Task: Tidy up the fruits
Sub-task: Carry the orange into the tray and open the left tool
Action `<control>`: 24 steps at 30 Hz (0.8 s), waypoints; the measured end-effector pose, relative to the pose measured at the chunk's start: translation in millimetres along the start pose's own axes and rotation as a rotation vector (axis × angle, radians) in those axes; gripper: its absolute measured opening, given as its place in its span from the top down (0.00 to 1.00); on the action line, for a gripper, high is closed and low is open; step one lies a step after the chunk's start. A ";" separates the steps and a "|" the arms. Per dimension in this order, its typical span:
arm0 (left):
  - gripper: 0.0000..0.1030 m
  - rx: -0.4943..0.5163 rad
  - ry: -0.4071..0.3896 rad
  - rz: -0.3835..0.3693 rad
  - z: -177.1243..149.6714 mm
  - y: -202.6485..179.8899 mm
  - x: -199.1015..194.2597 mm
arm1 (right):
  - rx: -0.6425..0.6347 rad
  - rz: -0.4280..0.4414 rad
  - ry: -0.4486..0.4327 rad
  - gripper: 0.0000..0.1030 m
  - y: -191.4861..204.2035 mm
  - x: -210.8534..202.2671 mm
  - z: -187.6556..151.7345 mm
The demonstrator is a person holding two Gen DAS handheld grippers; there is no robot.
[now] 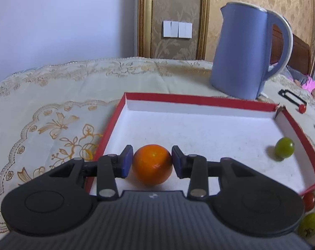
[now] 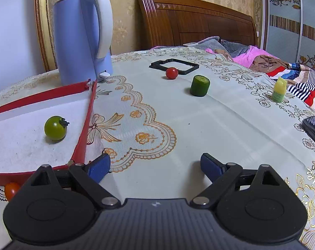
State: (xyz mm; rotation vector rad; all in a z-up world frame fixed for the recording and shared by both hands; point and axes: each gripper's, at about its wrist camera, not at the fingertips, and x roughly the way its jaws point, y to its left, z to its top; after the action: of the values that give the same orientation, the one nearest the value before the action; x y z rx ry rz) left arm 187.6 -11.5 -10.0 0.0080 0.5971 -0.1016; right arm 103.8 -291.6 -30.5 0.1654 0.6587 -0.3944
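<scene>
Left tongs pinch orange over, maybe touching, tray.

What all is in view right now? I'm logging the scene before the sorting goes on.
orange: 1, orange, between the left gripper's pads, over the tray
tray: 1, red rim, white inside, on the table
green tomato: 1 in the tray; another on the cloth at its near corner
red tomato: 1 by the black frame; another at the tray's near corner
cucumber piece: 1, dark green, upright on the cloth
black frame: 1, flat, far side
kettle: 1, blue with white handle, behind the tray
small bottle: 1, yellow-green, right
tablecloth: cream, gold embroidery
left gripper: shut on the orange
right gripper: open, empty
</scene>
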 end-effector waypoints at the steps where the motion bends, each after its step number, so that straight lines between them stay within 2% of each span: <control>1: 0.65 0.006 -0.002 -0.001 -0.2 -1.0 0.2 | 0.000 0.001 0.000 0.09 -0.4 -0.1 -0.1; 8: 0.64 0.046 0.004 0.025 -2.7 -8.9 1.4 | -0.002 -0.001 0.001 0.09 0.1 0.2 -0.2; 10: 0.58 0.065 0.003 0.022 -3.7 -11.4 0.7 | -0.004 -0.002 0.002 0.09 -0.1 0.2 -0.2; 12: 0.44 0.071 -0.004 0.011 -5.2 -12.9 -2.8 | -0.004 -0.002 0.003 0.09 0.3 0.3 -0.1; 13: 0.43 0.078 -0.018 0.018 -5.8 -14.1 -6.0 | -0.004 -0.002 0.003 0.09 0.2 0.3 -0.1; 14: 0.43 0.091 -0.039 0.029 -6.8 -15.1 -11.2 | -0.004 -0.002 0.003 0.09 0.1 0.4 -0.2; 18: 0.31 0.109 -0.107 0.050 -14.0 -11.3 -43.0 | -0.004 0.000 0.004 0.08 0.1 0.4 -0.4; 22: 0.30 0.102 -0.155 0.027 -34.2 1.1 -90.1 | -0.005 0.002 0.005 0.07 0.3 0.9 -0.5; 24: 0.26 0.073 -0.149 -0.020 -45.8 10.3 -112.7 | -0.007 0.001 0.006 0.07 0.6 1.0 -0.3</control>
State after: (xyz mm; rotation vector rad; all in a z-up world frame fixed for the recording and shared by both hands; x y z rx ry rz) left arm 70.2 10.9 15.2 0.0644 0.4448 -0.1416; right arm 104.6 -291.2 -31.3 0.1602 0.6657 -0.3906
